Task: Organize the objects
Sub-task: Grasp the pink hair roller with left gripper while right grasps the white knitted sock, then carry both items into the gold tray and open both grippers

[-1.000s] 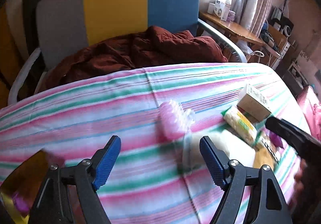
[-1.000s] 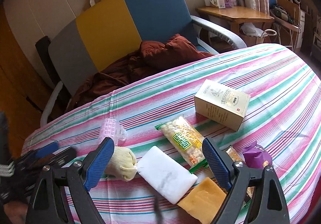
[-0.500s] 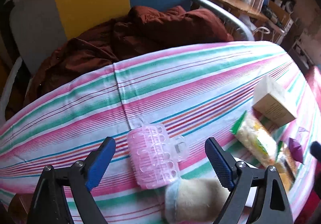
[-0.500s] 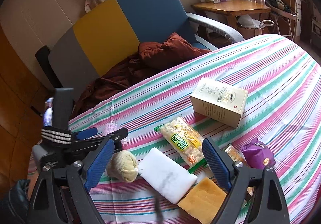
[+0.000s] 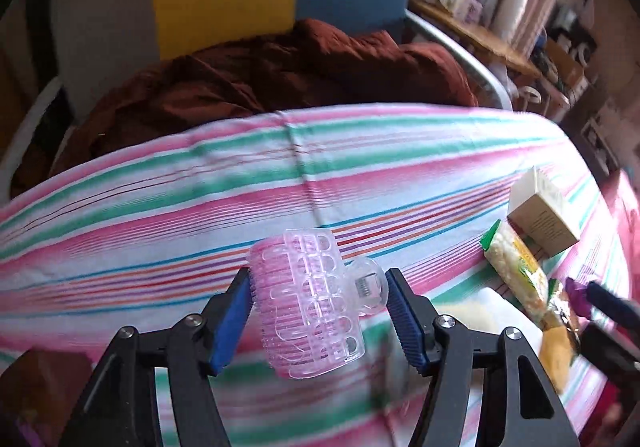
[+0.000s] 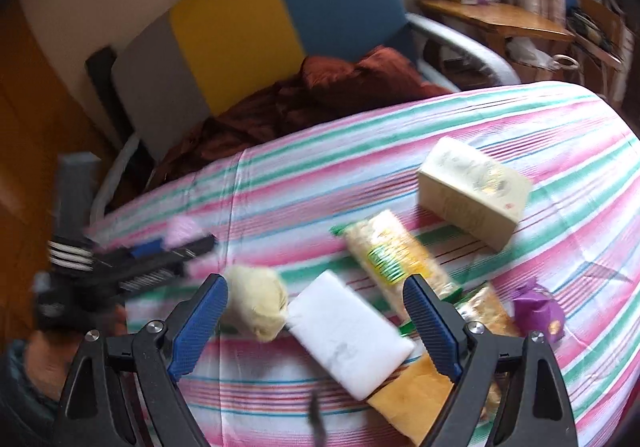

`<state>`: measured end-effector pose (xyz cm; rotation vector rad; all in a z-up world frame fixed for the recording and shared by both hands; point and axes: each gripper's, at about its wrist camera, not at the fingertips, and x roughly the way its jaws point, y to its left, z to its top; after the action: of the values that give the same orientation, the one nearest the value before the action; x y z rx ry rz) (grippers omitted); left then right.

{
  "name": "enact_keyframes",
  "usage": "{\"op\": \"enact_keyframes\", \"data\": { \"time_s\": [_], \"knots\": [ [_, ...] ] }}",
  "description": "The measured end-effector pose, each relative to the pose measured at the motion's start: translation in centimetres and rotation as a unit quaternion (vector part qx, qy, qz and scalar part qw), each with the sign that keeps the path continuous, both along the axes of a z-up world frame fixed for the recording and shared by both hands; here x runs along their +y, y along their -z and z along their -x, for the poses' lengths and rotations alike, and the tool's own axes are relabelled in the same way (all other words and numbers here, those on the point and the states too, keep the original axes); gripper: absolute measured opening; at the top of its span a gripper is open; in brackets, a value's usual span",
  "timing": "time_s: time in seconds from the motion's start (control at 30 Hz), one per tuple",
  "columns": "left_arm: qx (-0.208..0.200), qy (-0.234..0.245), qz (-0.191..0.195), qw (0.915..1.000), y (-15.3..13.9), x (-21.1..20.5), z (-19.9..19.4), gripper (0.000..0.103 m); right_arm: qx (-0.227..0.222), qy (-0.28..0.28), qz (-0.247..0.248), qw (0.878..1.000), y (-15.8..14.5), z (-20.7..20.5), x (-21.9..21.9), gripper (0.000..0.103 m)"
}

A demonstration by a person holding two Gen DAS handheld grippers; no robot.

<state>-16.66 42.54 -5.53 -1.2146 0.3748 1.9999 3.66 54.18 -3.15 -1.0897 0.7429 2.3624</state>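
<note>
A pink plastic hair roller point(image 5: 308, 303) with a clear clip lies on the striped tablecloth point(image 5: 200, 183). My left gripper point(image 5: 318, 279) is closing around it. One blue pad touches the roller's left side, the other the clear clip tab. In the right wrist view the left gripper point(image 6: 160, 247) shows at the left as a blur, held by a hand. My right gripper point(image 6: 316, 283) hangs open over a cream knitted ball point(image 6: 258, 301) and a white block point(image 6: 348, 331), holding nothing.
A snack packet point(image 6: 392, 255), a beige box point(image 6: 472, 191), a purple packet point(image 6: 538, 311) and a yellow sponge point(image 6: 416, 399) lie to the right. Behind the table stands an armchair point(image 6: 240, 27) with a brown coat point(image 5: 280, 79). A wooden side table point(image 6: 500, 19) stands far right.
My left gripper moved forward and down over the pink roller, widened, then narrowed until its pads met the roller's sides. The right gripper stayed open and hardly moved.
</note>
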Motion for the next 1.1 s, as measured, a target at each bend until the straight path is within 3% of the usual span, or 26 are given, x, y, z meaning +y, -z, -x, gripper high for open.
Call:
{"op": "enact_keyframes", "data": {
  "time_s": [0.23, 0.43, 0.5, 0.6, 0.77, 0.9, 1.03, 1.1],
  "knots": [
    [0.019, -0.021, -0.045, 0.9986, -4.1, -8.0, -1.7, 0.066, -0.043, -0.083, -0.034, 0.995, 1.6, 3.9, -3.6, 0.091],
    [0.027, -0.054, -0.075, 0.9954, -6.5, -16.0, -3.0, 0.066, -0.086, -0.113, -0.065, 0.988, 3.8, 7.1, -4.7, 0.090],
    [0.030, -0.077, -0.085, 0.9929, -7.1, -19.1, -3.2, 0.066, -0.096, -0.115, -0.074, 0.986, 4.4, 7.5, -4.9, 0.066],
    [0.032, -0.122, -0.092, 0.9877, -7.6, -24.1, -3.0, 0.066, -0.098, -0.131, -0.088, 0.983, 4.7, 7.5, -5.5, 0.061],
    [0.040, -0.204, -0.087, 0.9743, -7.9, -32.3, -2.4, 0.066, -0.079, -0.136, -0.094, 0.983, 3.1, 6.5, -6.2, 0.060],
    [0.045, -0.265, -0.090, 0.9589, -8.2, -38.0, -1.8, 0.066, -0.043, -0.151, -0.094, 0.983, 0.7, 5.9, -8.1, 0.060],
    [0.037, -0.303, -0.111, 0.9457, -8.2, -41.5, -1.4, 0.066, -0.005, -0.181, -0.082, 0.980, -1.6, 5.3, -11.4, 0.060],
    [0.031, -0.304, -0.120, 0.9445, -7.8, -42.2, -1.6, 0.066, 0.015, -0.211, -0.079, 0.974, -2.9, 5.5, -14.2, 0.060]
  ]
}}
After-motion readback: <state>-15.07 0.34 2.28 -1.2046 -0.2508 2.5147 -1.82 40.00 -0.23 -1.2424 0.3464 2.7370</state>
